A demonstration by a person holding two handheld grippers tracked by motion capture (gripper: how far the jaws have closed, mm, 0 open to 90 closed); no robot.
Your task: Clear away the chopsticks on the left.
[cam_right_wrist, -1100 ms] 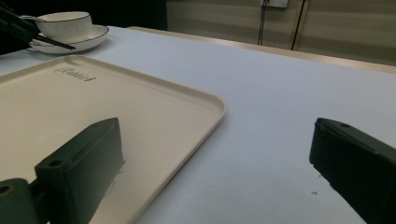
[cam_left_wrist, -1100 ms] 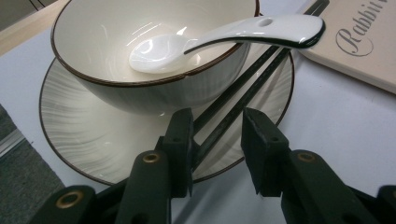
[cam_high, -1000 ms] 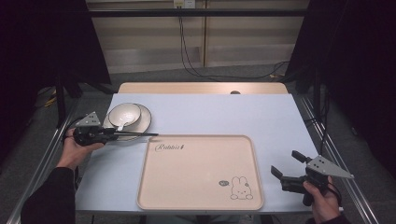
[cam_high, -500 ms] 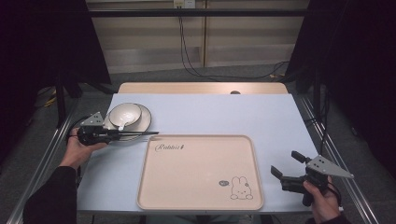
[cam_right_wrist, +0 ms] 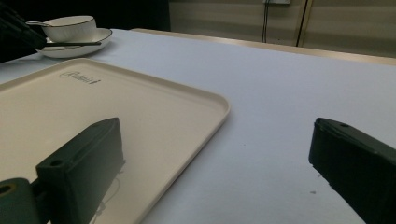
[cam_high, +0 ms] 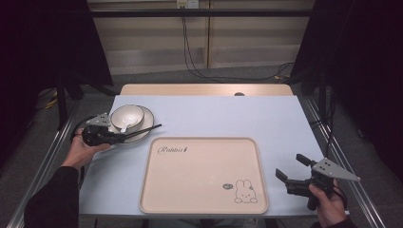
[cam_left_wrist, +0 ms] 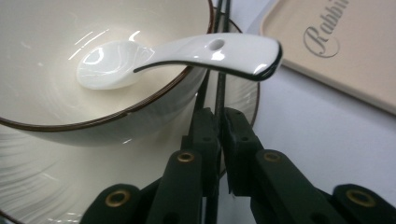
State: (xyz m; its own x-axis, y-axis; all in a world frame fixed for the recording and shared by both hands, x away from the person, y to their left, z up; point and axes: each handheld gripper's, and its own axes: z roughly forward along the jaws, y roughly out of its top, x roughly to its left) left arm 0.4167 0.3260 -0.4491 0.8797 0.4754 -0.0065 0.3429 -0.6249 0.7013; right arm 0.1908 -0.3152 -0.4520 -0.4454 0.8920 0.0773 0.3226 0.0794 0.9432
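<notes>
Across the pale table (cam_high: 266, 118), the left hand-held gripper (cam_left_wrist: 218, 122) pinched dark chopsticks (cam_high: 145, 129) beside the bowl (cam_high: 127, 115); the right hand-held gripper (cam_high: 291, 168) rested near-right, jaws wide apart, empty.

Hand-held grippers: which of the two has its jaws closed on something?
The left hand-held gripper, beside the bowl, is clamped on the dark chopsticks. The right hand-held gripper has jaws spread wide, holding nothing.

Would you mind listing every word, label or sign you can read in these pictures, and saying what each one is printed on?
"Rabbit": script lettering near the far left corner of the beige tray, followed by a small mark too small to make out.
Rabbit drawing with a small dark mark beside it, at the tray's near right corner: a picture, with no legible letters.
Bowl, spoon, plate, chopsticks and both grippers: no visible text.
</notes>
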